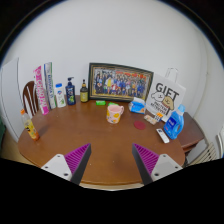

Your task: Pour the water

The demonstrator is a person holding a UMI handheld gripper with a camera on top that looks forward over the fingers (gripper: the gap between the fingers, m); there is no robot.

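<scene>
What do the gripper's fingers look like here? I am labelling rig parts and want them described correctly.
The gripper shows as two dark wedge-shaped fingers with pointed tips. Each finger bears a magenta pad with fine ridged lines on its inner face. Pale grey housing edges flank the fingers' outer sides. No cables, printed markings, hand or sleeve are visible. They stand over a round brown wooden table.

You can't make out the faces in the framed photo (pixel 120 81), too small. The bench (pixel 100 140) loses its near edge behind your gripper (pixel 112 160). The printing on the bottles (pixel 58 95) stays unreadable.
</scene>
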